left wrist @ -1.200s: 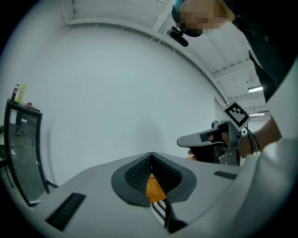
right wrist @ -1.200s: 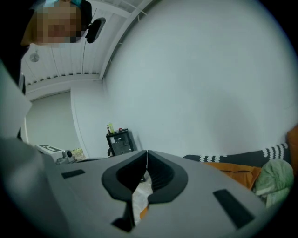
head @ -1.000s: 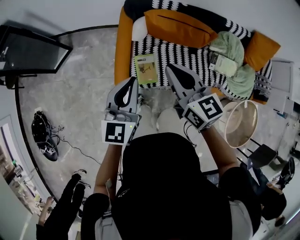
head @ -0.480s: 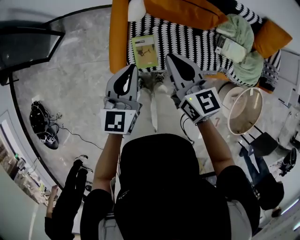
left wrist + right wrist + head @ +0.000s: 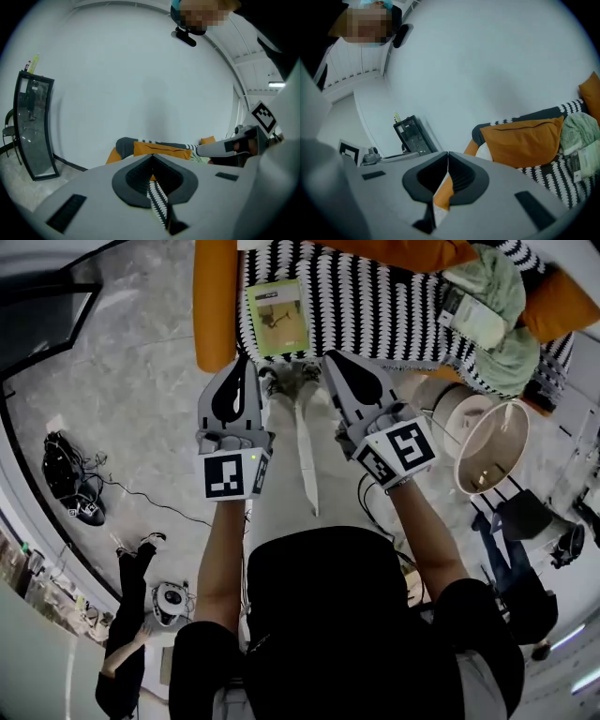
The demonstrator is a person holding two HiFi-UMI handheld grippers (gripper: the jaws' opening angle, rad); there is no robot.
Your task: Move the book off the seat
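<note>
The thin book with the pale yellow-green cover (image 5: 277, 317) lies flat on the sofa seat, which is covered in a black-and-white zigzag throw (image 5: 375, 306). It sits at the seat's left front corner, just beside the orange padded sofa arm (image 5: 214, 296) and close to the front edge.

Your left claw (image 5: 240, 365) is pressed together. In the left gripper view its tips meet (image 5: 152, 158) with nothing between them, and only the zigzag throw shows through the slit lower down. In the head view its tip hangs near the book's front left corner, over the seat's front edge. I can't tell whether it touches anything there.

Your right claw (image 5: 334, 362) is pressed together too. In the right gripper view the tips close on each other (image 5: 448, 154) and hold nothing. It hangs over the seat's front edge, right of the book and apart from it.

A long orange cushion (image 5: 525, 140) leans on the sofa back. A pale green crumpled blanket (image 5: 502, 329) lies at the right end of the seat, well apart from the book. A black glass-fronted cabinet (image 5: 33, 126) stands on the grey marbled floor (image 5: 141, 399) off to the left, against the white wall.
</note>
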